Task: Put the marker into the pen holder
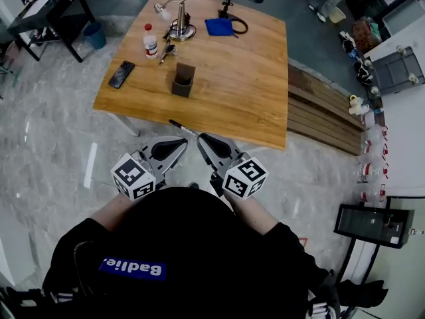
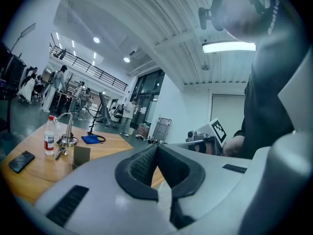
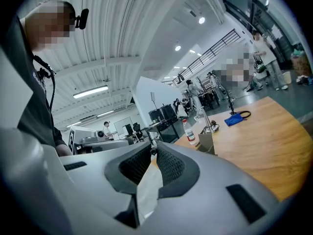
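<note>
The marker (image 1: 182,127) hung just below the centre of the head view, a thin dark stick slanting up and to the left across the worktop's (image 1: 252,78) near edge. It was pinched at its lower right end by the right tongs (image 1: 200,138). In the right gripper view the pads were closed on a small dark end right at their tips. The left tongs (image 1: 183,140) sat just beside them to the left, closed on nothing (their pads met with no gap in the left gripper view).

The pen holder (image 1: 183,80), a small brown open-topped box, stood upright well apart from the marker, higher in the frame. A bottle (image 1: 151,40) and a phone (image 1: 121,74) lay to its upper left and left.

The grip looked the weak point. With almost the whole marker sticking out sideways from the tips, it could swivel or slip free while being carried and turned upright, and drop to the floor (image 1: 60,151). The holder's mouth looked narrow, so a slanted entry might catch its rim and tip the box over.
</note>
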The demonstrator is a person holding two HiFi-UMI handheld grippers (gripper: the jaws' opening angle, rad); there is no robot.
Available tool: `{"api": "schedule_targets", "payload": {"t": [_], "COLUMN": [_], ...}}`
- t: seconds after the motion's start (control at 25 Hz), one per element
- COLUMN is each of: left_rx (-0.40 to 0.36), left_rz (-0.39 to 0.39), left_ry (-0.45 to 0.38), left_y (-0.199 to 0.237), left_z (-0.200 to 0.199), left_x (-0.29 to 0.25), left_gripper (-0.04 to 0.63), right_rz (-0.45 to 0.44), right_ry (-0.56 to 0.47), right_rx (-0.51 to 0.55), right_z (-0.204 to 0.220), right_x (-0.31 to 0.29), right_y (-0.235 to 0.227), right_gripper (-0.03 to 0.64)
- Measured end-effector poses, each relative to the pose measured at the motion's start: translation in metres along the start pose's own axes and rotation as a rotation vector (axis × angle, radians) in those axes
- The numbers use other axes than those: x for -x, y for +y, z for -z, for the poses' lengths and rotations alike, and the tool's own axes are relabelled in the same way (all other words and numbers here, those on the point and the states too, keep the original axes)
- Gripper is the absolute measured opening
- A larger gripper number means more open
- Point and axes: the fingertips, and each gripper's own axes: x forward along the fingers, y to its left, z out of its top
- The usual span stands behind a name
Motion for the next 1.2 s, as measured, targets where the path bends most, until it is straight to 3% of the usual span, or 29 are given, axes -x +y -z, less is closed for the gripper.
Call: {"api": "schedule_targets", "payload": {"t": [0.48, 0.8, 1.2], "left_rx": [0.020, 0.012, 0.006], "left_rz": [-0.060, 0.024, 0.115], "left_ry": [-0.008, -0.009, 0.009], "left_y": [0.034, 0.090, 0.165], "left_z": [-0.001, -0.017, -0.038], "left_x": [-0.010, -0.017, -0.003], "left_gripper": [0.009, 0.009, 0.009], "right_rz": [-0.024, 0.036, 0.199], "right_ry": [0.048, 0.065, 0.172], "right_rx": [0.003, 0.052, 0.181], "right_z": [-0.002, -0.022, -0.030], "right_x": [-0.021, -0.075, -0.143], "right_y": [-0.033, -0.054, -0.080], "right_gripper": [0.041, 0.041, 0.041]}}
